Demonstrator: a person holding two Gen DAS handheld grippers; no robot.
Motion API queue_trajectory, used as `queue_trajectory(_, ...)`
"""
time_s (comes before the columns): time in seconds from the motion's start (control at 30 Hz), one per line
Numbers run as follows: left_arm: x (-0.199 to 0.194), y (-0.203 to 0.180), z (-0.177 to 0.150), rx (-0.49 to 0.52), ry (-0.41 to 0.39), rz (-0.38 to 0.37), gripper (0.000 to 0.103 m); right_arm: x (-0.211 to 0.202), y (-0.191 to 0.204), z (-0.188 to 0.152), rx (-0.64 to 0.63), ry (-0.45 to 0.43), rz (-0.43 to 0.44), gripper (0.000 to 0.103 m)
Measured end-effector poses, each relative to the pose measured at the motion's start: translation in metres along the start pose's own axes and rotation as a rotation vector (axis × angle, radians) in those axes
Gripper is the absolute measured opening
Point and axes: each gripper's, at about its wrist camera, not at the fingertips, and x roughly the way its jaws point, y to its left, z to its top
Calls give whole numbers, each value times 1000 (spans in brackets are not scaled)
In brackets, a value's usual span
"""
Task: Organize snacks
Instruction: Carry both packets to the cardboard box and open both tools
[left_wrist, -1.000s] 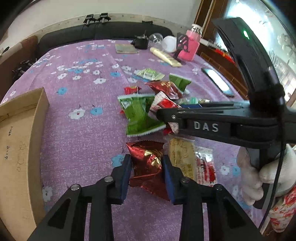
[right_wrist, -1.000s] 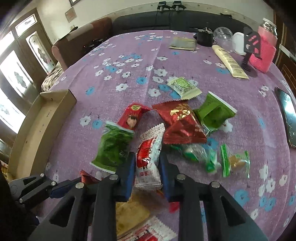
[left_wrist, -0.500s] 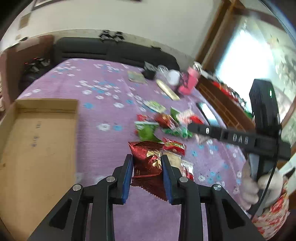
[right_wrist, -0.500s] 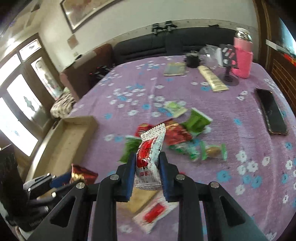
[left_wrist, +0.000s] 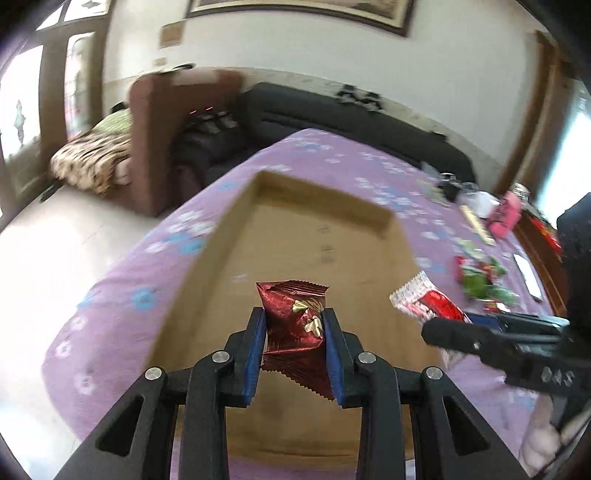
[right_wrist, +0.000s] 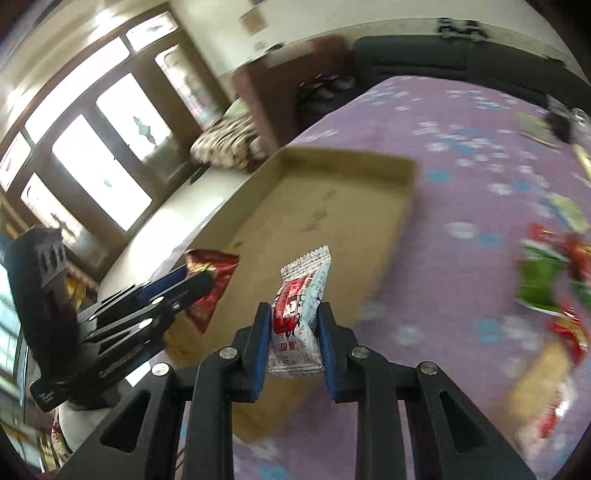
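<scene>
My left gripper is shut on a dark red foil snack packet and hangs over the open cardboard box. My right gripper is shut on a white and red snack packet, above the box's near right edge. In the left wrist view the right gripper comes in from the right with its white and red packet. The right wrist view shows the left gripper at the left with the red foil packet. Nothing lies in the box.
Several loose snack packets lie on the purple flowered tablecloth right of the box. A pink bottle, a phone and small items sit at the table's far right. A brown armchair and dark sofa stand beyond the table.
Both grippers have lifted their packets off the snack pile and swung left to the cardboard box, which now fills the middle of both views. The grips are unchanged.
</scene>
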Motion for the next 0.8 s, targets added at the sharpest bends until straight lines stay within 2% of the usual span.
queue_trajectory(0.27,14,43,-6,-93,14,-1,32,57,41,1,-52,91,-1,24)
queue_trajectory(0.4,7,51,-5,-139,-3,-56,32,73,49,-2,-66,117,-11,25)
queue_trajectory(0.47,1,53,-5,-144,-20,-63,34,75,52,-3,-68,115,-17,26)
queue_trajectory(0.63,-16,54,0,-176,-73,-85,47,69,48,-3,-67,92,-21,29)
queue_trajectory(0.8,-34,45,4,-175,-114,-108,56,36,37,-5,-56,18,-25,32)
